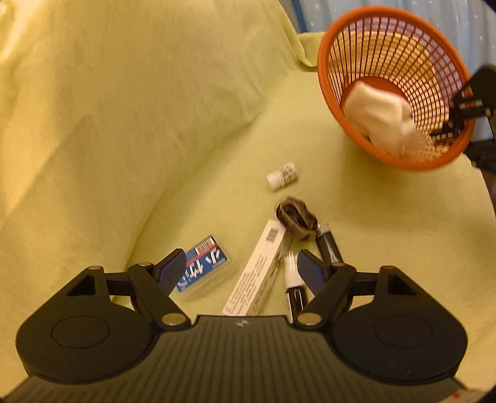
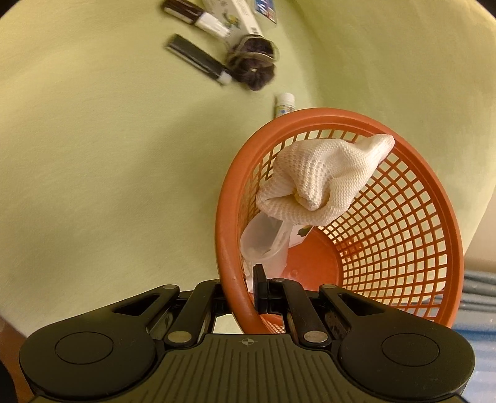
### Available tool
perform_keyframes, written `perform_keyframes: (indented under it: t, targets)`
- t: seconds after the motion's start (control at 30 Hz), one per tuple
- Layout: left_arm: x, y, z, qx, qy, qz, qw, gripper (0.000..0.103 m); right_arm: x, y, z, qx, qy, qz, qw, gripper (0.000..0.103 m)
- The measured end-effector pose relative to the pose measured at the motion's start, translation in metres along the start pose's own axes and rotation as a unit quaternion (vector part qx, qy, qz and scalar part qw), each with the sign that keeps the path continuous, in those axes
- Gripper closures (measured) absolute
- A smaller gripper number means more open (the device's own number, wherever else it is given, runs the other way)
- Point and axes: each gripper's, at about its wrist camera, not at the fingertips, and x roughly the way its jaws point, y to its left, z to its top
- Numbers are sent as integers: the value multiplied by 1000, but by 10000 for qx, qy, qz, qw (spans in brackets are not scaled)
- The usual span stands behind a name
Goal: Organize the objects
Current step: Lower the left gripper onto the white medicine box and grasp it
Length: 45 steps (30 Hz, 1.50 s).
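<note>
My left gripper (image 1: 241, 269) hangs open over the yellow-green cloth, nothing between its fingers. Just beyond it lie a blue card box (image 1: 203, 268), a long white carton (image 1: 257, 272), a white-capped marker (image 1: 293, 279), a dark marker (image 1: 328, 248), a brown scrunchie (image 1: 296, 221) and a small white bottle (image 1: 282, 176). The orange mesh basket (image 1: 322, 62) is tilted at the upper right, with my right gripper (image 1: 449, 127) on its near edge. In the right wrist view my right gripper (image 2: 260, 291) is shut on the basket (image 2: 403, 232) at its rim. Inside are a white knitted cloth (image 2: 325, 179) and a clear cup (image 2: 266, 241).
The yellow-green cloth (image 1: 124, 124) rises into a soft back cushion on the left in the left wrist view. A blue starred fabric (image 1: 403, 9) shows behind the basket. Grey folded material (image 2: 477, 285) lies at the right edge of the right wrist view.
</note>
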Motion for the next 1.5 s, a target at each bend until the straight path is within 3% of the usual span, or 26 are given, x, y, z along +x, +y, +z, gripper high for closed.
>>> perform_keyframes:
  t: [0.3,0.5,0.8,0.93,1.2,1.5]
  targets:
    - [32,-4,-17,136,211,-174,9995,29,13,-18,4,283,79,79,9995,101]
    - [57,-10,-16,346,353,-363,9981,44,14,-15,5,252,76,93,9996,101]
    - [87,-13,-15,511,595,-400,9961,59,3,-6,-1,224,49,86,9997,101]
    - [94,-12,-16,496,699,-400,9955,70,1,-2,-2,189,47,80,9998,101]
    - [88,-12,-10,398,774,-382,9955,82,1,-3,-2,197,54,83,9998,101]
    - [68,-9,-1,353,743,-356,9960,82,1,-3,-2,176,49,91,9998,101]
